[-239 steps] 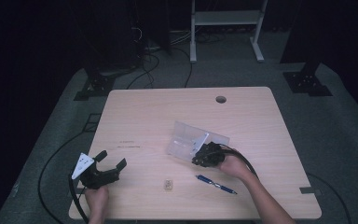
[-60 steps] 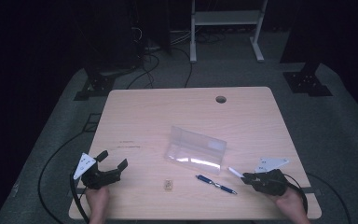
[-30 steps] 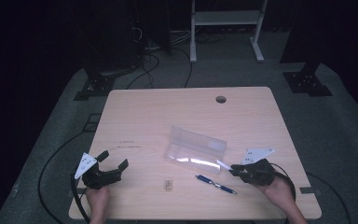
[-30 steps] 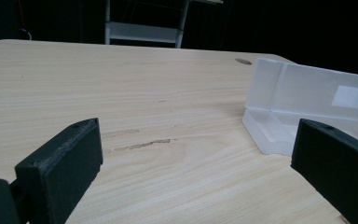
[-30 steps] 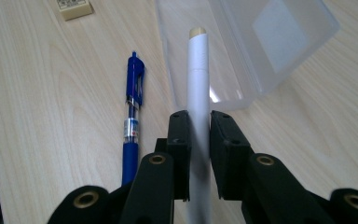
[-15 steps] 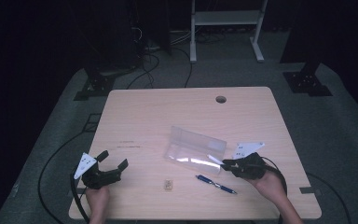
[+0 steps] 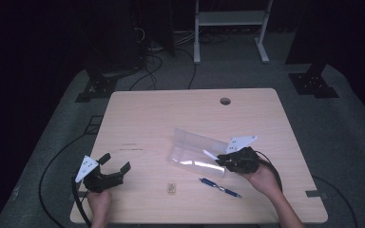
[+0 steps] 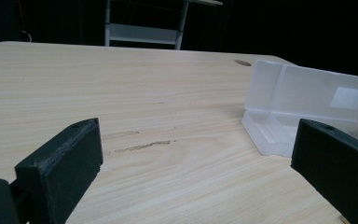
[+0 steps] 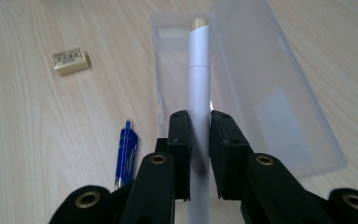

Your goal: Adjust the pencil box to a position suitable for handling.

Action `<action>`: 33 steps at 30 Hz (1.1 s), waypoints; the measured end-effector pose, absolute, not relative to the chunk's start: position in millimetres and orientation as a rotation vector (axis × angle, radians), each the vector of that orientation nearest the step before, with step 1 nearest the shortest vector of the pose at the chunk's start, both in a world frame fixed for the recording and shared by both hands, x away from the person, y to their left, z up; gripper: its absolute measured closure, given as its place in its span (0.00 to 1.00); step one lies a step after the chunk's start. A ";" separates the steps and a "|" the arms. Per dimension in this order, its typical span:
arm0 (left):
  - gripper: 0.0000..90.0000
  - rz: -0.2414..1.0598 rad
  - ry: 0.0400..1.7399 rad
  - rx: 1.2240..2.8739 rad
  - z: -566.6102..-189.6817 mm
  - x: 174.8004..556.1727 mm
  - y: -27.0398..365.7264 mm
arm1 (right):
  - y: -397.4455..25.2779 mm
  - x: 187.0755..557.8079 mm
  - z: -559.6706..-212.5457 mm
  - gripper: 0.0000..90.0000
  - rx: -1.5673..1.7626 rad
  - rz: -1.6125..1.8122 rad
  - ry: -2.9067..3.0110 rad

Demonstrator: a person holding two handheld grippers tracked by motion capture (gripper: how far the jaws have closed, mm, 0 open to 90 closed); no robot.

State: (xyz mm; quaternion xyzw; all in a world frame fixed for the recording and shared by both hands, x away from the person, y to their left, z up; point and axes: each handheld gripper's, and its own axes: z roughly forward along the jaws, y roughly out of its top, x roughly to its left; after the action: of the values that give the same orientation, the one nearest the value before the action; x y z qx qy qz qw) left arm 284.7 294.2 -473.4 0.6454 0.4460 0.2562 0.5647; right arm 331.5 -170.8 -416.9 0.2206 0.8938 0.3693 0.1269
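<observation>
White pen [image 9: 199, 65] clamped in your right gripper [image 9: 199, 140], lined up above the clear case [image 9: 279, 93]; keep it parallel and lower gently. Left gripper [image 7: 105, 173] rests wide open, empty.

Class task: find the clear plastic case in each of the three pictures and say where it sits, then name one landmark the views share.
High view: case at table centre, right gripper at its right end.
Left gripper view: upper right, lid upright.
Right gripper view: top centre, under the white pen.
Shared landmark: the case's pale label.
</observation>
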 end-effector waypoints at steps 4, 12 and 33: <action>0.01 0.604 1.048 1.516 -473.1 284.5 294.4 | -158.0 338.6 -413.4 0.87 0.620 1.058 2.610; 0.01 0.603 1.046 1.514 -472.8 284.2 295.0 | -140.4 351.6 -413.5 0.87 0.595 1.048 2.626; 0.01 0.603 1.044 1.517 -473.1 284.7 294.0 | -122.6 370.0 -426.2 0.87 0.604 1.007 2.651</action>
State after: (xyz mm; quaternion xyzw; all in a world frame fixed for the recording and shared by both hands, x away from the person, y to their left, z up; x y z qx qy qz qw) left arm 284.7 294.0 -473.1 0.6452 0.4439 0.2566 0.5663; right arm 370.0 -122.6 -426.2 0.2068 0.9077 0.3447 0.1208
